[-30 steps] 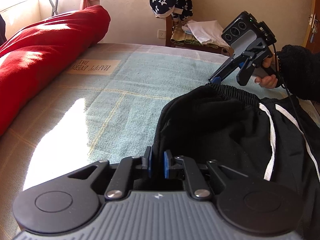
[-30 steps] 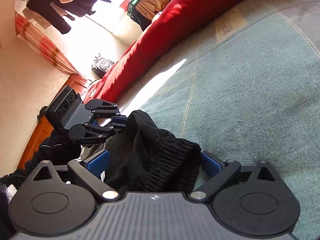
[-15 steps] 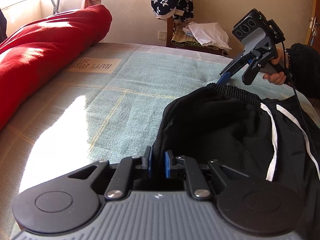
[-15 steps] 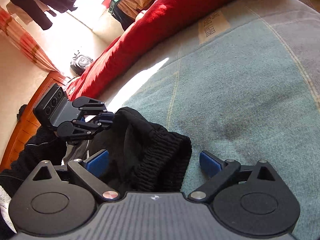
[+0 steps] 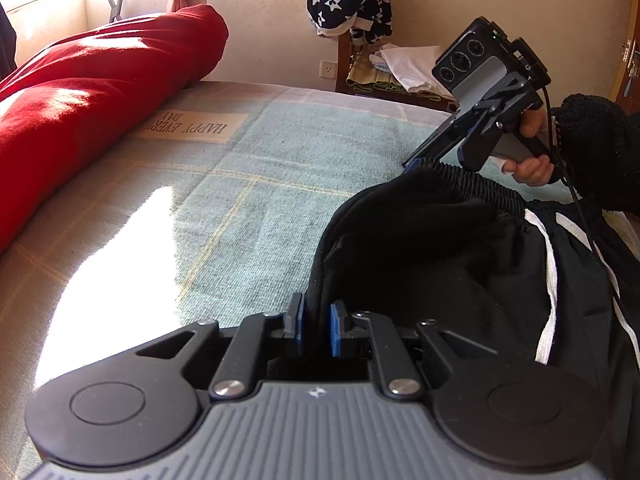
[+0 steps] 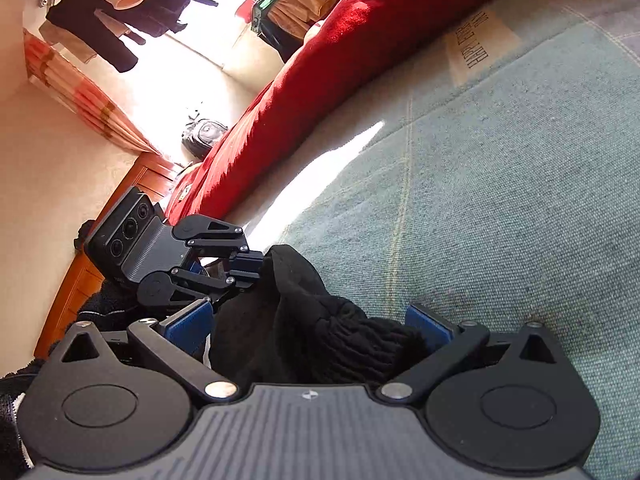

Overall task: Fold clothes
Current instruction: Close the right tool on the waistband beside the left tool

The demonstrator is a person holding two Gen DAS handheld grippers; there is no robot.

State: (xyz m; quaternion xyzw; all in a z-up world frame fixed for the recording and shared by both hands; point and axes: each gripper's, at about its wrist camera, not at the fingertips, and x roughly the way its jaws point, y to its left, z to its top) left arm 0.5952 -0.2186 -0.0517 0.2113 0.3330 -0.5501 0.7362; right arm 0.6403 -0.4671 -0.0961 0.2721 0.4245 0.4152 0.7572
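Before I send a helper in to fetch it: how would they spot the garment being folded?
On the green checked bedspread, beside the long red quilt, lie black trousers. Only they have a ribbed elastic waistband and white side stripes.

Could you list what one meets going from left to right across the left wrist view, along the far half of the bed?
Red quilt → printed label → right gripper at the black trousers' waistband → hand.

Black tool, blue pads; fuzzy black sleeve
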